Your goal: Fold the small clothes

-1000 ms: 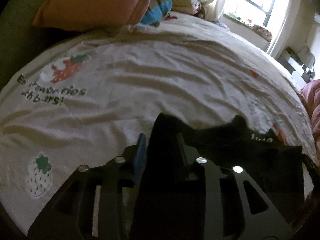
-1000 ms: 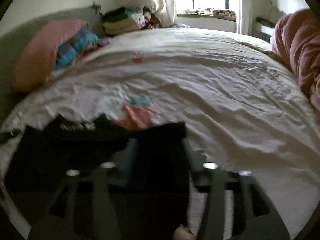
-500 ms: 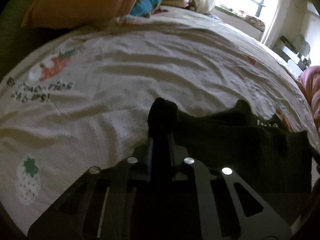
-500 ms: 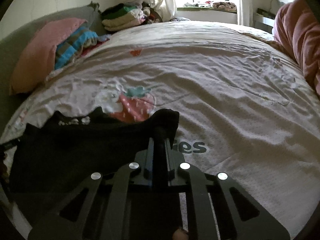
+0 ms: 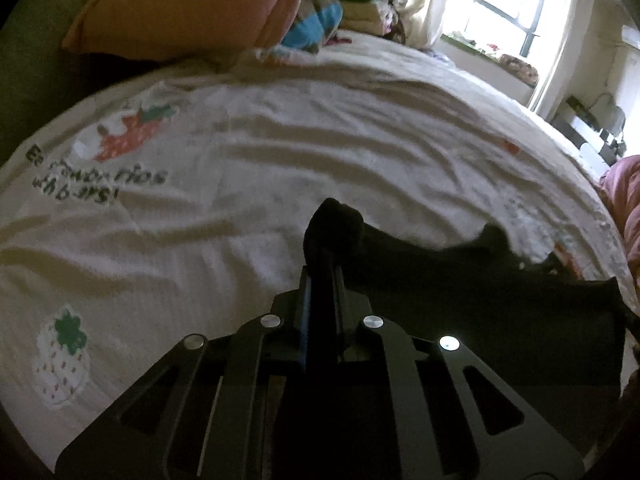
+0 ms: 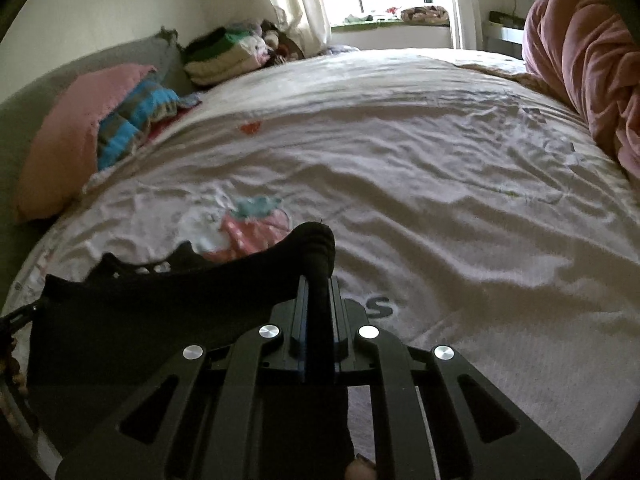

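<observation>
Jaws of the left gripper (image 5: 321, 276) are closed on a bunched corner of the black garment (image 5: 480, 300); jaws of the right gripper (image 6: 318, 292) are likewise clamped on the opposite corner of the same garment (image 6: 160, 312). Each pinched corner rises as a rounded lump above its fingertips, and the fabric between hangs as a dark sheet just above the bed sheet (image 5: 280, 152).

In the left wrist view, the garment runs from centre toward 3 o'clock, where its far edge is cut off by the lens border. Its surface is matte and too dark to show seams or type. At 10 o'clock the sheet carries a strawberry print and dark lettering, blurred and upside down; it cannot be read. A second strawberry motif (image 5: 64, 356) sits at 8 o'clock. An orange-pink pillow (image 5: 192, 4) lies at 11 o'clock.

In the right wrist view, the garment spreads from centre toward 8 o'clock, with a scalloped upper edge. A strawberry print (image 6: 252, 232) is partly hidden behind that edge. One printed letter "S" (image 6: 378, 306) shows beside the gripper; the remainder is covered. A pink quilt (image 6: 584, 72), thick and creased, is cut off at 2 o'clock.
</observation>
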